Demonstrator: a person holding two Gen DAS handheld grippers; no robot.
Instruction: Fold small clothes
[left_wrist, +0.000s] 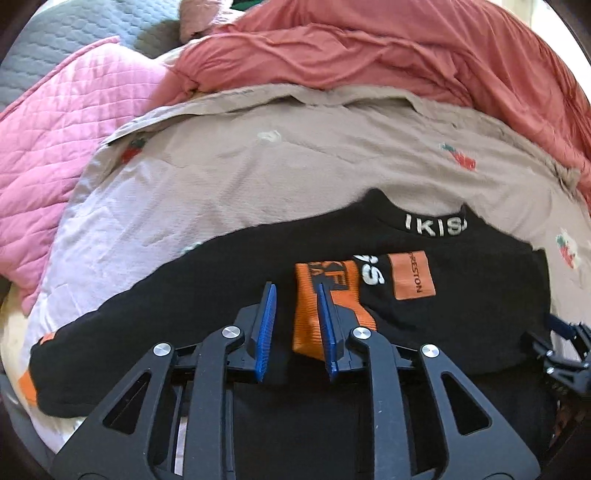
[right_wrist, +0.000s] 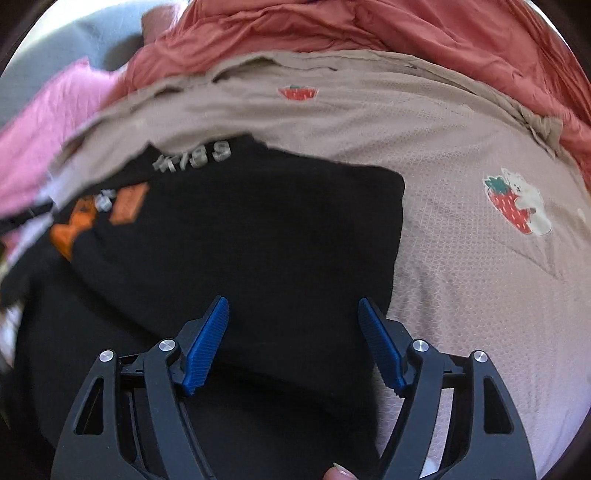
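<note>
**Black top spread on the strawberry quilt**

A black knit top with orange patches (left_wrist: 461, 314) lies flat on a beige strawberry-print quilt (left_wrist: 258, 177). The left gripper (left_wrist: 295, 291) hangs over it, blue pads a narrow gap apart, gripping nothing. The right gripper (right_wrist: 293, 306) stands wide apart above the top's right edge, empty.

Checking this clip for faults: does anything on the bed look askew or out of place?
Nothing stands out. The black shirt lies flat on the beige blanket, an orange cuff folded across its front.
</note>
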